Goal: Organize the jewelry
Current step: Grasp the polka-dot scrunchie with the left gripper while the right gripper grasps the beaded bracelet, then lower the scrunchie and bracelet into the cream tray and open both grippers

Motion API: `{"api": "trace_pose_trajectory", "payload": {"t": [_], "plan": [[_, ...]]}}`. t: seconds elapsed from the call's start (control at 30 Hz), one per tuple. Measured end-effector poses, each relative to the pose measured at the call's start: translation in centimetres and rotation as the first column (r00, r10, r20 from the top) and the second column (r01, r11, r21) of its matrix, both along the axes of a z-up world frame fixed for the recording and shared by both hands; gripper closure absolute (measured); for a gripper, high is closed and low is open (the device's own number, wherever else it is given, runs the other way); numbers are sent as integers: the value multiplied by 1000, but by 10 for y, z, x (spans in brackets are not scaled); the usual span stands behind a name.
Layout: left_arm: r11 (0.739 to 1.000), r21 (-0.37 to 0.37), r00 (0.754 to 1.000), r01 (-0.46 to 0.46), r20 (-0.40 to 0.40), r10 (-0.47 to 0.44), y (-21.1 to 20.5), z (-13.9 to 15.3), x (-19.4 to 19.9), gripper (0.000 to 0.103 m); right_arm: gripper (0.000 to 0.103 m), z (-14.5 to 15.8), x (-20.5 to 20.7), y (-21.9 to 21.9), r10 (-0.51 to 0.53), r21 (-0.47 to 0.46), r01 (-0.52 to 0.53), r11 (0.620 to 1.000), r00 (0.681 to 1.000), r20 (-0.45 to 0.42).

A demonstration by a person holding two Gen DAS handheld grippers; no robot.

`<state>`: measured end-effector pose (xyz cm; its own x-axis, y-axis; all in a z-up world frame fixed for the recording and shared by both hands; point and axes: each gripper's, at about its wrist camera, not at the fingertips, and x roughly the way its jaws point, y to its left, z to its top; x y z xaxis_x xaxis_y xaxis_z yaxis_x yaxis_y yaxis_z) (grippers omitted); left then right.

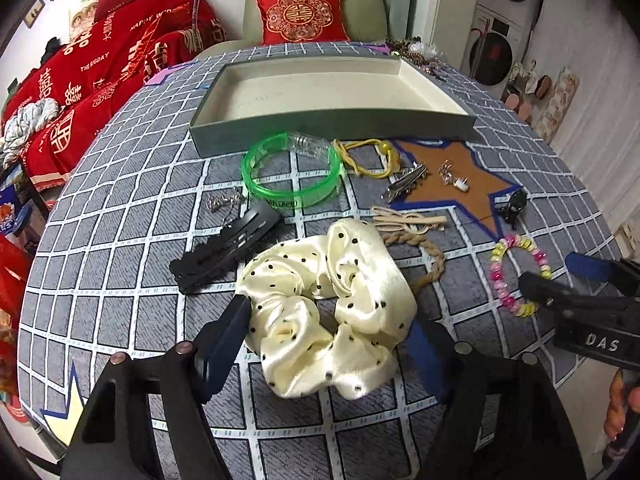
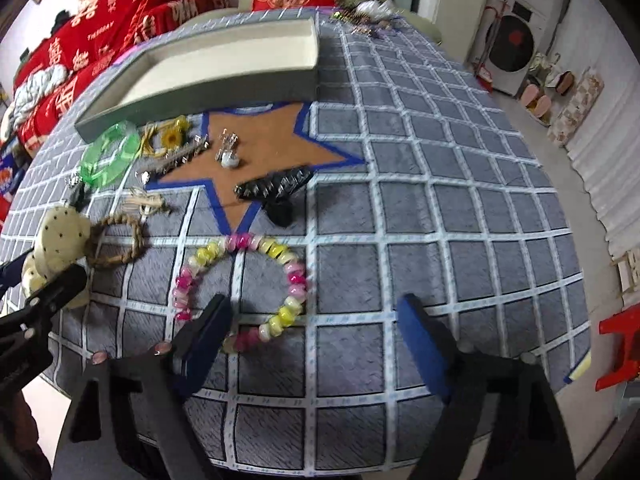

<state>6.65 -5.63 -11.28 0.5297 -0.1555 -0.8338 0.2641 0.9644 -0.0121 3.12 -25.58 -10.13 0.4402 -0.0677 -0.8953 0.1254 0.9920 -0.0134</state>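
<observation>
A cream polka-dot scrunchie (image 1: 326, 312) lies on the checked tablecloth between the open fingers of my left gripper (image 1: 334, 334), which straddles it. A pink and yellow bead bracelet (image 2: 240, 284) lies in front of my right gripper (image 2: 316, 320), which is open, its left finger over the bracelet's near edge. The bracelet also shows in the left wrist view (image 1: 516, 272), with the right gripper (image 1: 560, 280) beside it. An empty grey box lid (image 1: 332, 128) stands at the back. A green bangle (image 1: 292, 176), yellow hair tie (image 1: 368, 158), black clips (image 1: 228, 248), metal clip (image 1: 404, 182) and earrings (image 1: 452, 174) lie in between.
A brown star patch (image 2: 256, 148) marks the cloth, with a black claw clip (image 2: 276, 190) on its edge. A braided tan tie (image 2: 120, 244) lies left of the bracelet. More jewelry (image 2: 368, 12) is piled at the far table edge. A sofa with red cushions (image 1: 300, 14) stands behind.
</observation>
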Motion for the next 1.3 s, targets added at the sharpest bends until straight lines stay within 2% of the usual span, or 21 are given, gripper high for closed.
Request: {"api": "trace_pose_trajectory", "payload": {"t": [0.07,0.1,0.13,0.2,0.27,0.33,0.6,0.83,1.03,1.3], "plan": [[1000,9,1000,4,8,-5,0,-1,-1,37,27,1,-1,3,12,0,-12,1000,1000,3],[1000,6,1000,8,11,-9,0,-1,-1,47,29,1,-2,4,19,1,-19,1000,1000,5],[1000,2,1000,11,14,-11,1,0,-2,53,35,2,-2,5,28,2,-28,1000,1000,6],[1000,-15,1000,13,17,-12,3,2,-3,63,54,4,-5,9,37,2,-37,999,999,12],[998,-52,1000,20,13,-20,7,5,-4,68,85,7,-5,10,39,11,-39,999,999,14],[997,-73,999,30,20,-29,10,9,-6,70,93,8,-7,8,33,32,-33,999,999,16],[991,-123,997,53,66,-45,20,39,-16,71,93,25,-16,3,21,96,-26,995,998,53],[983,-174,994,55,107,-37,33,78,0,71,93,68,-5,6,59,128,-78,989,988,145],[978,-201,992,55,124,-30,40,111,39,71,93,104,35,8,102,156,-135,979,974,204],[987,-160,990,31,143,-8,35,133,116,71,93,134,114,6,110,181,-159,971,961,253]]}}
